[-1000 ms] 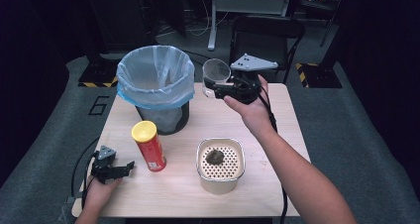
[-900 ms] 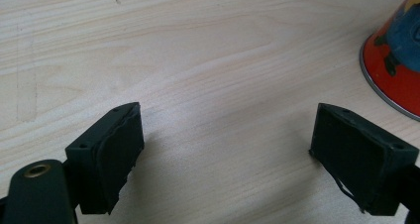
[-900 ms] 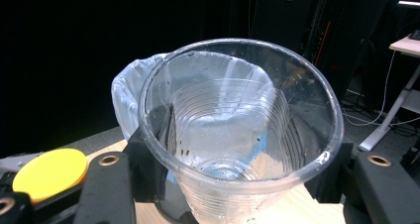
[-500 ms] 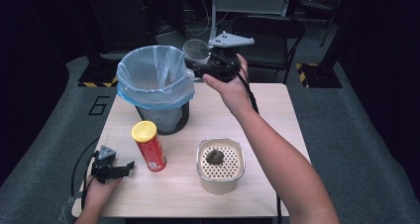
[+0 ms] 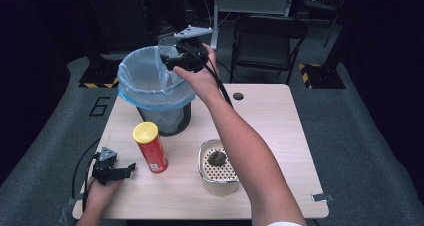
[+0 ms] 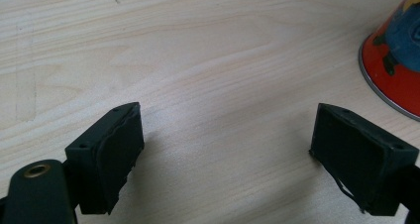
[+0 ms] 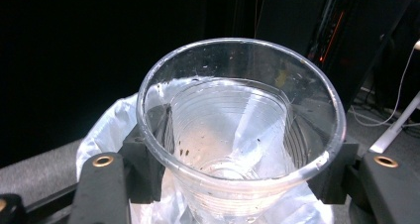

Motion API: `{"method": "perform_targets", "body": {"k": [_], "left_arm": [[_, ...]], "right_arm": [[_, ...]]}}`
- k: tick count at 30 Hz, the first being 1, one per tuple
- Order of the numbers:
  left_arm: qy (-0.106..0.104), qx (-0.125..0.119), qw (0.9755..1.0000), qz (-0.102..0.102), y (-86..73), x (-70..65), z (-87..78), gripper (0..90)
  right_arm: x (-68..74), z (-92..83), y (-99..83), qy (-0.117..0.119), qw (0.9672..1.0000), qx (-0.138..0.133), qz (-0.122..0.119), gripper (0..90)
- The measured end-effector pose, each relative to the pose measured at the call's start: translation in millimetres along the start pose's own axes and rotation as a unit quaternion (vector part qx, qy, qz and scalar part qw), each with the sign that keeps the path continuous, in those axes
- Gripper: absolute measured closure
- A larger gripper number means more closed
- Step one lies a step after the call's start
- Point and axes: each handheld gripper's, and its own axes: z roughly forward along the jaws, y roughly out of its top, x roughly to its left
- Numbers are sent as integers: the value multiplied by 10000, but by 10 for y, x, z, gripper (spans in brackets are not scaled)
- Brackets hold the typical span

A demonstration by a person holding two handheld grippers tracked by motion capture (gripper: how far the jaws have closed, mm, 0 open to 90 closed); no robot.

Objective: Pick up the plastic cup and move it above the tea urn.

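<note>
My right gripper (image 5: 171, 55) is shut on a clear plastic cup (image 5: 166, 44), held in the air over the far right rim of a black bin lined with a blue bag (image 5: 150, 81). In the right gripper view the jaws press on both sides of the cup (image 7: 237, 130), with small dark specks inside it and the bag (image 7: 106, 135) below. At the near left of the table my left gripper (image 5: 131, 167) rests open, pointing toward a red can with a yellow lid (image 5: 150, 147). The left gripper (image 6: 225, 154) has bare wood between its jaws and the can's base (image 6: 396, 65) to the right.
A white container with a perforated insert (image 5: 218, 173) holding a dark lump (image 5: 217, 158) stands at the near middle of the wooden table (image 5: 270, 121). A black folding chair (image 5: 267, 41) stands behind the table. The right forearm crosses above the container.
The right gripper has carried the cup leftward and a little up, from beside the bin to over its rim. The left gripper has not moved.
</note>
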Motion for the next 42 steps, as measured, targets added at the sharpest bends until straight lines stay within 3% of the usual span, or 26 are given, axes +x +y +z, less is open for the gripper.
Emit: {"method": "perform_targets", "body": {"k": [5,18,21,23,25,28,34,35,40,42], "left_arm": [[1,2,10000,-19,0,-3,0,128],[20,-6,10000,-40,-2,-8,0,129],[35,-27,10000,-42,-2,-10,2,130],[37,-28,10000,-37,-2,-9,2,130],[26,-30,10000,-55,-2,-11,2,129],[25,-23,10000,-49,-5,-12,-1,130],[-9,6,10000,-29,-15,-11,-22,131],[-16,5,10000,-26,-15,-6,-27,137],[-85,65,9999,-124,-4,2,-59,151],[-122,103,9998,-70,9,-8,-77,152]], "right_arm": [[36,153,-61,116,9997,194,14,344],[111,366,-60,158,9992,346,108,339],[137,431,-71,273,9987,422,105,293],[161,497,-98,516,9967,563,257,226],[180,518,-130,533,9964,605,273,145],[169,476,-158,590,9966,459,355,141],[93,272,-107,521,9980,326,145,141],[44,196,-77,542,9981,215,184,141],[-20,75,-72,499,9985,168,168,142],[-42,13,-86,473,9987,157,97,147]]}}
